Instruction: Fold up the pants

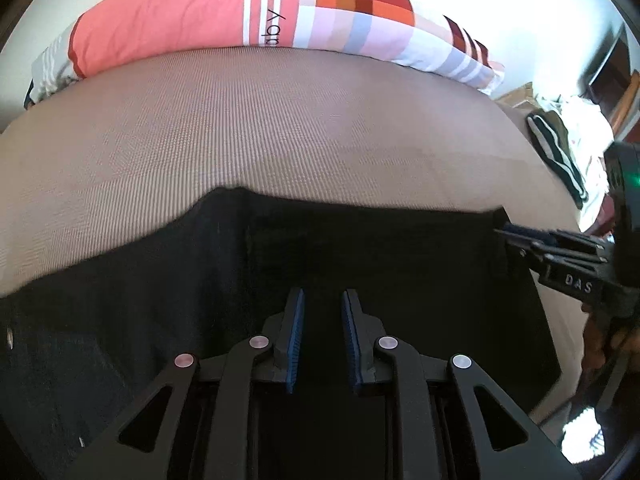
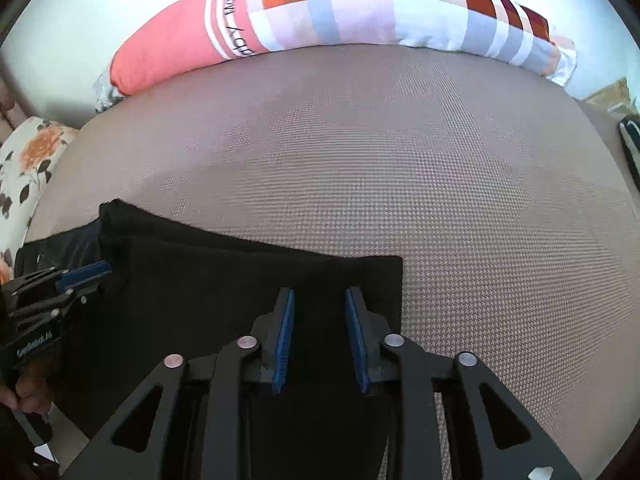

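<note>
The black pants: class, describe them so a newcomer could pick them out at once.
Start at the tan woven bed surface, with the long pink-and-checked pillow along its far edge. Nearer the camera lie the black pants, flat, under both hand-held grippers. They are the only plain black cloth; the neighbours are patterned or tan.

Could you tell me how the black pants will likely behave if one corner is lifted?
The black pants lie flat in stacked layers on the bed, so they are probably floppy and would drape. The top layer may peel away alone. The woven cover looks grippy, so sliding seems unlikely.
</note>
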The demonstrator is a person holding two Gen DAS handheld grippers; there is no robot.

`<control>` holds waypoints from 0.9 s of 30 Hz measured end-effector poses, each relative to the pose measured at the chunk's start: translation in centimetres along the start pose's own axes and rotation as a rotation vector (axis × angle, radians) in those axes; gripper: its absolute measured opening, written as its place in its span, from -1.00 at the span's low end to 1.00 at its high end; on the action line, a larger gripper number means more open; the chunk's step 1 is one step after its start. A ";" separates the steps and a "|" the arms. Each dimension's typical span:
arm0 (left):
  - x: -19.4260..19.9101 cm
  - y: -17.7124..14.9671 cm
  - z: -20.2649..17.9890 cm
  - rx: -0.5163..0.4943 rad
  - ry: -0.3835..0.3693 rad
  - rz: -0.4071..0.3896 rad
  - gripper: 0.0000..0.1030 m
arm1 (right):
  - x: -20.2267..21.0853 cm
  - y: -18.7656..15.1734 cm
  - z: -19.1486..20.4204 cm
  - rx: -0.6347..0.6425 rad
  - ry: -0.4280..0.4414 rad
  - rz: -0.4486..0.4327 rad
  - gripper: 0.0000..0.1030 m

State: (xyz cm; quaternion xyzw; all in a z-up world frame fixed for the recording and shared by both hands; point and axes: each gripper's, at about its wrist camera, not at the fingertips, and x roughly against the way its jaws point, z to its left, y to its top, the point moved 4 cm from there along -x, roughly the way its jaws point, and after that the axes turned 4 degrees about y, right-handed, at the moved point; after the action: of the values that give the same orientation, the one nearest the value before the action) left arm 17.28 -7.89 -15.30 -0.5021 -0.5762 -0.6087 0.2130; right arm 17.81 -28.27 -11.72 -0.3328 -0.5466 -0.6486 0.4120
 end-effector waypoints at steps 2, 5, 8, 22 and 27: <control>0.5 -1.4 0.0 0.010 -0.003 0.010 -0.57 | 0.5 -0.7 0.6 0.021 -0.016 -0.002 -0.37; 1.6 -3.4 0.0 0.006 0.008 -0.001 -0.56 | 1.1 -1.7 1.1 0.039 -0.017 0.000 -0.37; 2.6 -5.5 0.1 0.005 0.016 -0.006 -0.54 | 1.6 -3.2 1.4 0.034 -0.005 0.013 -0.31; 9.0 -8.4 3.6 0.079 0.079 -0.063 -0.28 | 2.2 -7.6 5.0 0.087 0.036 0.066 -0.16; 13.2 -7.6 7.1 0.128 0.130 -0.127 -0.01 | 1.8 -7.8 7.6 0.114 0.099 0.101 -0.16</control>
State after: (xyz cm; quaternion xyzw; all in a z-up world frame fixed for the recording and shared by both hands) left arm 8.17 4.70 -8.93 -0.4093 -0.6296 -0.6142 0.2425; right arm 9.87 -20.59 -12.19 -0.3036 -0.5443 -0.6106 0.4886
